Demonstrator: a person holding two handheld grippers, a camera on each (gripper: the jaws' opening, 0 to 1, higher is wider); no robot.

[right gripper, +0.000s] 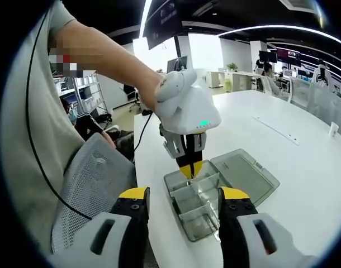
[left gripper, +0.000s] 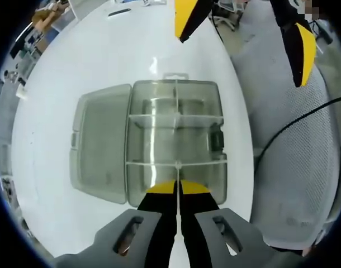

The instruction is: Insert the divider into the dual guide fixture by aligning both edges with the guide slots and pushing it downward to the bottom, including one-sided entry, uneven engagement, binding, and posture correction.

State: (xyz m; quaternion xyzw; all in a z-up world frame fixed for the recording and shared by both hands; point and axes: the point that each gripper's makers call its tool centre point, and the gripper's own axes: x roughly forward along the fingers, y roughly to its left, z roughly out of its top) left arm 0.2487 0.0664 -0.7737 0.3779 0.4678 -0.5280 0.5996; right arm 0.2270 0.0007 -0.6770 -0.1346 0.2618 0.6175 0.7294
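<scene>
White tabletop [left gripper: 64,72] runs across the left gripper view, office desks lying blurred at the upper left edge of the frame. At centre-left the hinged clear lid [left gripper: 100,142] of a smoky plastic organizer box [left gripper: 176,139] lies flat open beside the compartmented tray. At the bottom centre the left gripper [left gripper: 178,187] has its yellow-tipped jaws pressed almost together over the near rim of the tray, pinching the top edge of a thin clear divider [left gripper: 176,167] that stands in line with the tray's middle partition; how deep it sits in the slots I cannot tell. Toward the upper right the right gripper [left gripper: 246,33] hangs with its jaws spread wide, holding nothing, above a grey mesh chair [left gripper: 293,167] at the right of the frame. In the right gripper view, a person's arm [right gripper: 103,56] reaches from the upper left, the box sits centre frame, and a long white table stretches off right.
</scene>
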